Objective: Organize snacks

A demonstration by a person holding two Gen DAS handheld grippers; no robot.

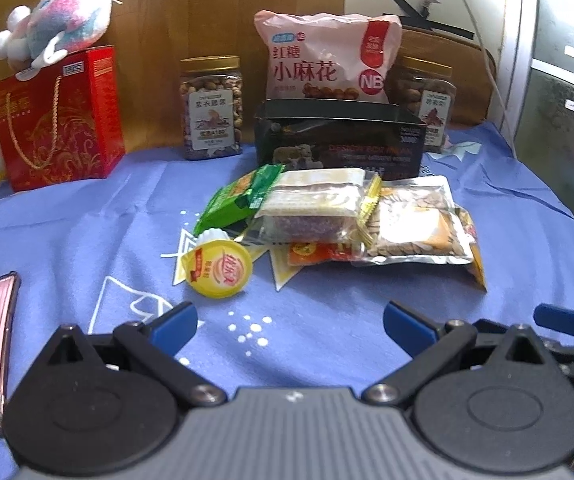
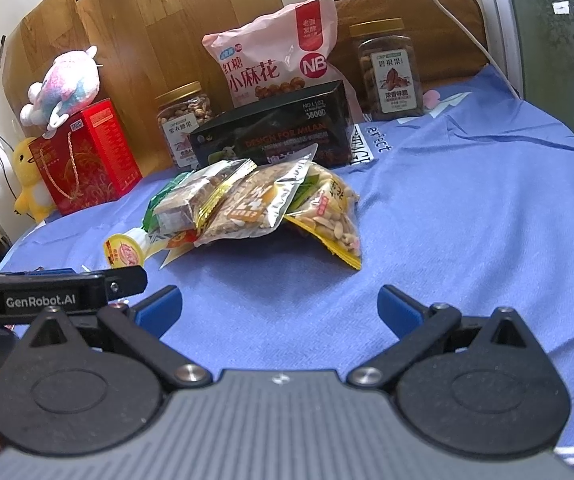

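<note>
We hold both sets of jaws spread wide and empty, the left gripper and right gripper low over the blue cloth on the tabletop. Ahead of them, apart from the fingertips, lies the snack pile: overlapping clear, green and yellow packets, with a small yellow jelly cup nearest the left jaws. Behind the pile stands a black box.
</note>
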